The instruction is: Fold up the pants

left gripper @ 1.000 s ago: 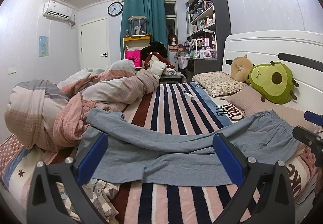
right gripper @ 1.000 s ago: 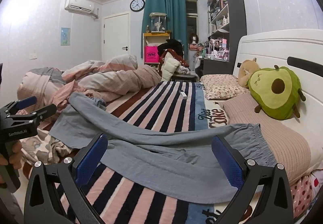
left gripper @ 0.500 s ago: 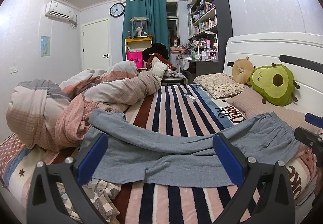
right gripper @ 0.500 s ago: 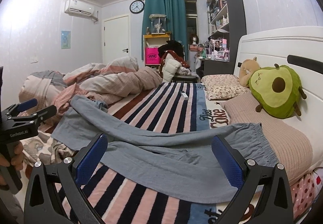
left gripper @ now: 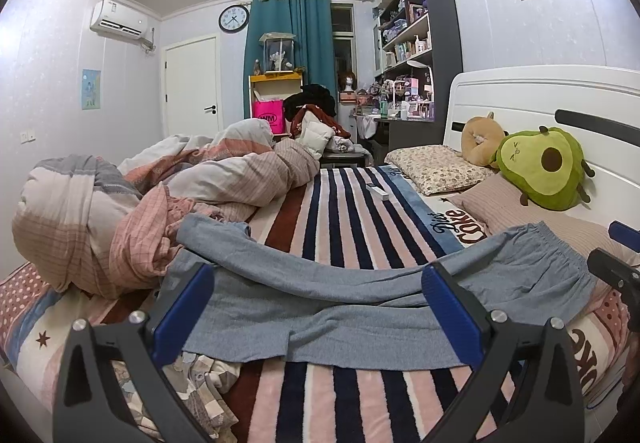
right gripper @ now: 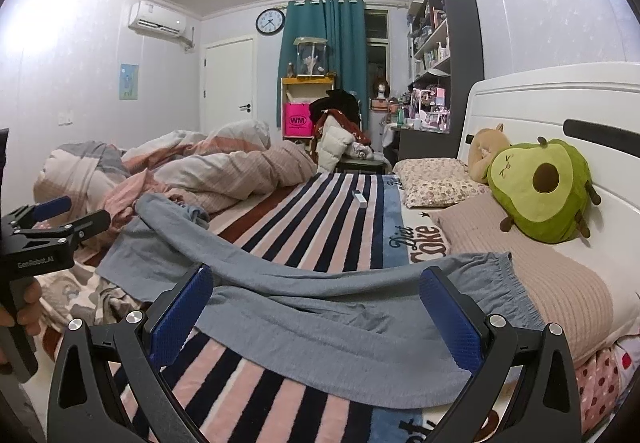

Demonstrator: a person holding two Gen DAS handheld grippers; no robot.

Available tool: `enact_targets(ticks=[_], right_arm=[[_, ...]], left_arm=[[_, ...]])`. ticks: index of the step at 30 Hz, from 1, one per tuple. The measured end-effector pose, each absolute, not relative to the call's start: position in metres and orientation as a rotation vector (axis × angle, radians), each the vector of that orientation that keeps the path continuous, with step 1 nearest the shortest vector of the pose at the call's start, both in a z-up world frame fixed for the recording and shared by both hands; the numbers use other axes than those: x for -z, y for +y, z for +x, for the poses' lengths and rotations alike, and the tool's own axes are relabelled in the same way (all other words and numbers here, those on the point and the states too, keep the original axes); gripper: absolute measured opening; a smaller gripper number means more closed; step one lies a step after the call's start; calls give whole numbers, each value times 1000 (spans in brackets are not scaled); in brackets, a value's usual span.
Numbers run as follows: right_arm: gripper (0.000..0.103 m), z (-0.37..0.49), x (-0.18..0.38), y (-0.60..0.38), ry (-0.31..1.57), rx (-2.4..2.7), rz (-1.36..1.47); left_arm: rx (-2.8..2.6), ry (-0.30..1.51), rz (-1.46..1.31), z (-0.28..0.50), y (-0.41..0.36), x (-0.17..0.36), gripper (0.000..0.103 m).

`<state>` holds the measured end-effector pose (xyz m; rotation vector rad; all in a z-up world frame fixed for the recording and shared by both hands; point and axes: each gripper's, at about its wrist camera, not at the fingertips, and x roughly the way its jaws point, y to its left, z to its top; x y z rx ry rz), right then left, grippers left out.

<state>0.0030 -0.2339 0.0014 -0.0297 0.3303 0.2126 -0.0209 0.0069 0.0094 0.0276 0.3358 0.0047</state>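
In the left wrist view, the left gripper (left gripper: 318,303) stands wide open, its blue pads (left gripper: 184,309) apart and holding nothing. The grey pants (left gripper: 360,307) lie spread across the striped blanket (left gripper: 344,219) just ahead of the fingertips, legs trailing to the left toward the bunched quilt (left gripper: 160,199), waistband off to the right against the beige pillow (left gripper: 520,211). Only this view shows the pants' near hem in full and the patterned sheet (left gripper: 200,383) beneath the left finger. The tip of the right gripper (left gripper: 616,263) pokes in at the right edge, beside the waistband; its jaw state cannot be told here.

In the right wrist view, the right gripper (right gripper: 316,303) is likewise spread open and empty, the pants (right gripper: 340,319) lying between and beyond its pads. This view alone shows the left gripper (right gripper: 48,227) from the side, far left, held in a hand (right gripper: 24,303) and hovering near the leg ends. The avocado plush (right gripper: 540,195) sits to the right on the pillow. Further ahead, the tall shelf (right gripper: 444,55) holds many small items, too small to identify.
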Motion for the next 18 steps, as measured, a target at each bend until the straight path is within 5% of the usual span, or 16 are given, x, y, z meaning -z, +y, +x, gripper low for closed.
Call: enact_targets(ticks=[18], right_arm=[[103, 0, -1, -232, 302, -207, -29]], left_arm=[[-9, 338, 27, -21, 9, -7, 102]])
